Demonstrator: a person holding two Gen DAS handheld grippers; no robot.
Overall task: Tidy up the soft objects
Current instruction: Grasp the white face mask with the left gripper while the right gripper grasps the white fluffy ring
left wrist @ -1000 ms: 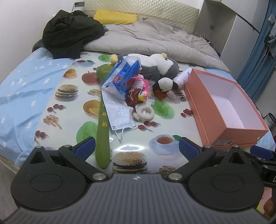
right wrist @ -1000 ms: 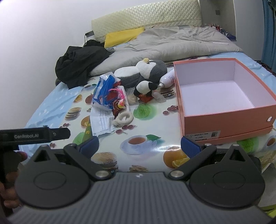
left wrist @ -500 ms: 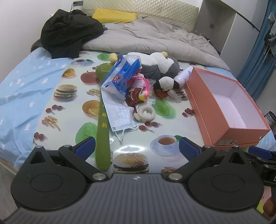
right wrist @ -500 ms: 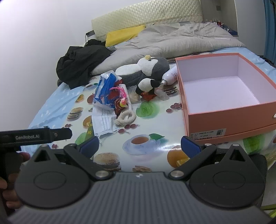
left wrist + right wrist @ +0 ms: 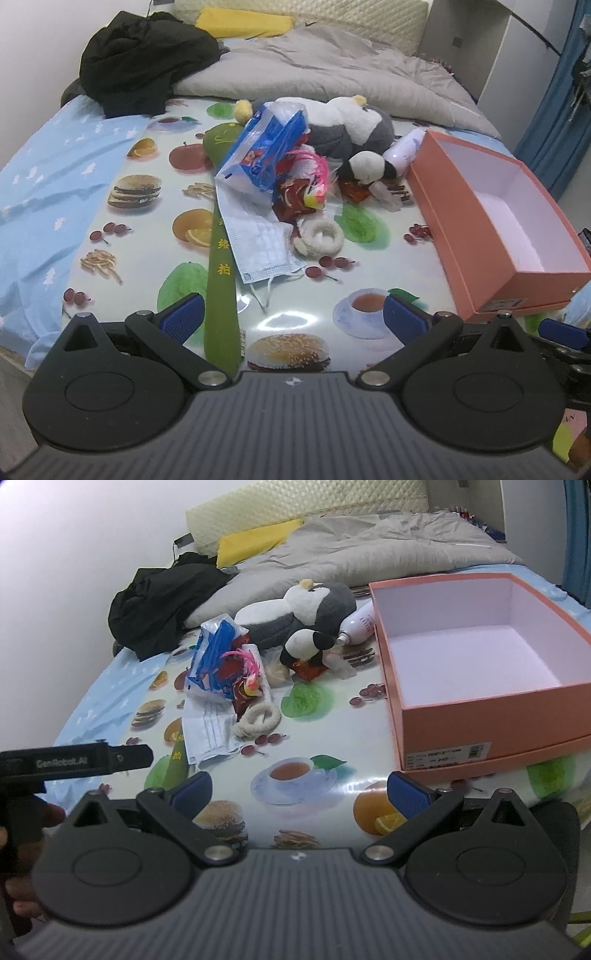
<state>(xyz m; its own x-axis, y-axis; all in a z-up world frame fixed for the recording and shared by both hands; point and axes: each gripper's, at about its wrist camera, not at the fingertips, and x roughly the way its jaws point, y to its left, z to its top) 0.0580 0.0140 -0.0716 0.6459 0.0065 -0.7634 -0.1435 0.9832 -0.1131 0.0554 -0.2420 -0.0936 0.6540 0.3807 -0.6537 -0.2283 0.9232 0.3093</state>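
A pile of things lies mid-cloth: a large grey-white plush penguin (image 5: 347,122) (image 5: 295,613), a small black-white plush (image 5: 369,166) (image 5: 306,646), a fluffy white ring (image 5: 319,238) (image 5: 258,716), a blue plastic bag (image 5: 262,151) (image 5: 214,653), a face mask (image 5: 258,243) and a long green strip (image 5: 221,291). An empty orange box (image 5: 491,236) (image 5: 480,709) stands to the right. My left gripper (image 5: 291,317) is open and empty near the cloth's front edge. My right gripper (image 5: 299,792) is open and empty, short of the box.
A white bottle (image 5: 404,146) (image 5: 360,624) lies between the penguin and the box. A black garment (image 5: 144,59), a grey duvet (image 5: 332,62) and a yellow pillow (image 5: 243,26) lie at the back of the bed. The printed cloth (image 5: 147,229) covers the near half.
Both grippers have drifted slightly, so the pile and box sit a little differently in view. Both stay open and empty. Nothing on the cloth has moved.
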